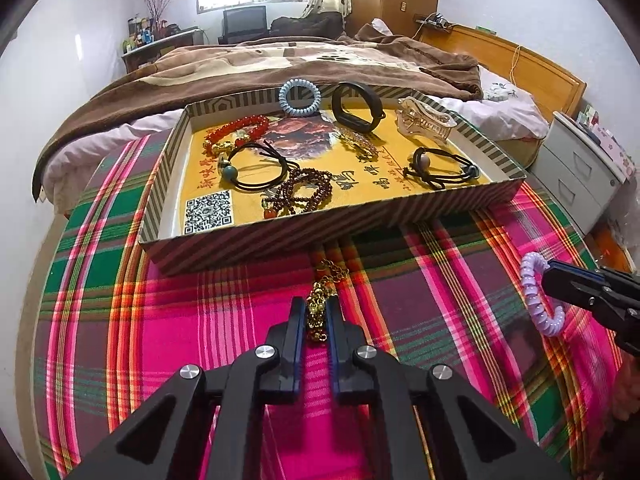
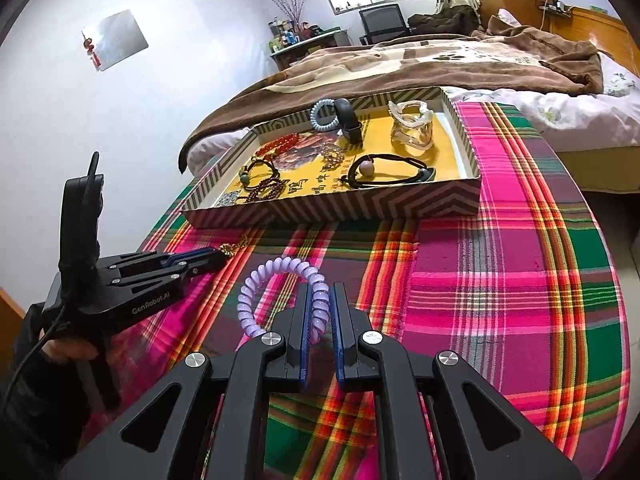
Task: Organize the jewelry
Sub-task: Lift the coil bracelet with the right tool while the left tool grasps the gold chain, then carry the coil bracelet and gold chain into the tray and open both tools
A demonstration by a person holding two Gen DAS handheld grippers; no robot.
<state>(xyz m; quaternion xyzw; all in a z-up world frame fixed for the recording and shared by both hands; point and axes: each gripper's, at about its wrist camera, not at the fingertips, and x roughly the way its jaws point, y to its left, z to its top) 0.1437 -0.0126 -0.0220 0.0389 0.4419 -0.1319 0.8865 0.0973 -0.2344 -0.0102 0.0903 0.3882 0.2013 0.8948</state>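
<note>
Gold chain [image 1: 318, 312]: limp, slippery, light; my left gripper [image 1: 315, 314] pinches its bunched charm (right gripper [image 2: 320, 304] clamps lilac coil [image 2: 280, 280])

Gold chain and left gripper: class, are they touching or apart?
Touching. The left wrist view shows the left gripper shut on the gold chain, both pads pressed against its bunched links, while the chain's far end trails on the plaid cloth.

Glossy plastic coil band [image 2: 280, 280]; woven plaid cloth [image 2: 500, 300]; metal chain [image 1: 318, 308]

Jewelry [image 1: 304, 188] in tray [image 1: 280, 240]
</note>
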